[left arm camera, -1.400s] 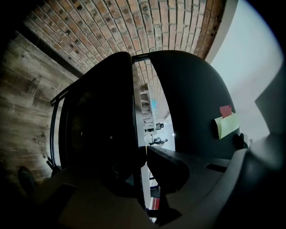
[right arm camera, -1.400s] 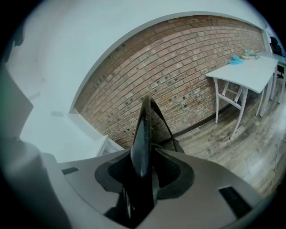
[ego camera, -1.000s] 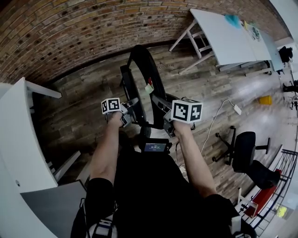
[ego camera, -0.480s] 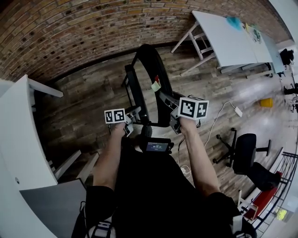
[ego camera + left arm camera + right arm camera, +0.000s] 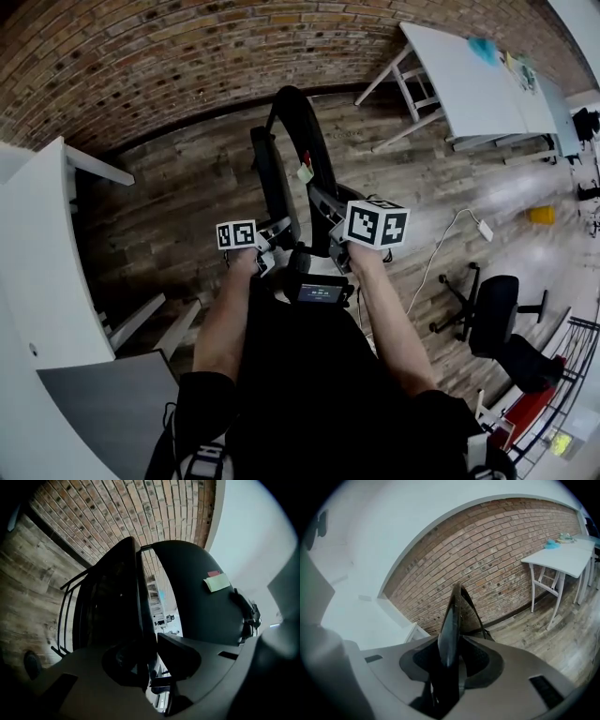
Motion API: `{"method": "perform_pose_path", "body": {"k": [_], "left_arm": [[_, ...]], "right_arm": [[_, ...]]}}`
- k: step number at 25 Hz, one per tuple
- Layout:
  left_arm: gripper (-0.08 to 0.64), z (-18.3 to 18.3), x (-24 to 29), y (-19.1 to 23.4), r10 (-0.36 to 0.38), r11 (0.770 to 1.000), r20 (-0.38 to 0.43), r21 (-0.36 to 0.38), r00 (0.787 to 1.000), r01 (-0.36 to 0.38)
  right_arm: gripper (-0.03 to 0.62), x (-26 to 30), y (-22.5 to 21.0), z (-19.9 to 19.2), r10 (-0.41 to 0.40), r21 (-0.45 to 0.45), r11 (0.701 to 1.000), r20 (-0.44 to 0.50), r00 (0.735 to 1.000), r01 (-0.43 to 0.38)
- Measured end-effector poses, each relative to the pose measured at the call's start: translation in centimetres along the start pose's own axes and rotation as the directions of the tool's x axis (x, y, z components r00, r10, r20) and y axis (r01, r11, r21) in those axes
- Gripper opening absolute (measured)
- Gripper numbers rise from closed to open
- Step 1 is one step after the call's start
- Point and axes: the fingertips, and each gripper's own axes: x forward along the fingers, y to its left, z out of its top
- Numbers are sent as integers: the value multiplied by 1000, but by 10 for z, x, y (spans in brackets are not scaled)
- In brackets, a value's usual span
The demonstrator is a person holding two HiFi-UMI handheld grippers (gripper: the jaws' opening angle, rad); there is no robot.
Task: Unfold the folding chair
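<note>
Head view looks down on the folding chair (image 5: 281, 173) standing upright on the wooden floor (image 5: 178, 216), just in front of the person, its two black halves close together with a narrow gap between them. The right gripper (image 5: 323, 214) is clamped onto the thin edge of the right half. You only really see that in the right gripper view, where the black panel runs edge-on straight down between the pads. The left gripper (image 5: 275, 242) is at the other half. Its jaws have just been closing with that panel's edge between them, but the left gripper view shows a sliver of light beside one pad, so it's not gripping. That view also catches a pale green note (image 5: 216, 582) stuck on the inner face of the far half. Room-wise, a brick wall (image 5: 141, 56) runs behind the chair. A white table (image 5: 469, 75) stands at the upper right with a teal thing (image 5: 483, 47) on it, and only the head view has the office chair (image 5: 492, 314) and the white cable (image 5: 450, 230) on the floor.
</note>
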Motion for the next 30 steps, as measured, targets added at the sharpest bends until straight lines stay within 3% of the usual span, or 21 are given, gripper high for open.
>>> {"method": "perform_pose_path", "body": {"k": [3, 6, 11, 21, 26, 30], "left_arm": [[97, -5, 2, -2, -2, 999, 34, -33, 999, 3], [97, -4, 2, -2, 11, 1000, 59, -21, 998, -10], [97, -2, 4, -2, 24, 1000, 29, 12, 999, -24], [94, 1, -13, 11, 4, 998, 99, -63, 995, 2], [126, 2, -37, 37, 108, 993, 145, -51, 983, -102], [137, 2, -50, 53, 210, 978, 145, -23, 967, -209]], "right_arm": [[133, -5, -3, -1, 4, -15, 1000, -9, 1000, -4], [133, -4, -5, 1, 8, -25, 1000, -13, 1000, -8], [133, -2, -6, 1, 16, -9, 1000, -14, 1000, -16], [140, -12, -35, 12, 73, 44, 996, -3, 997, -73], [124, -18, -65, 17, 68, 44, 997, 21, 997, -69], [120, -11, -57, 12, 70, 38, 997, 20, 997, -71]]}}
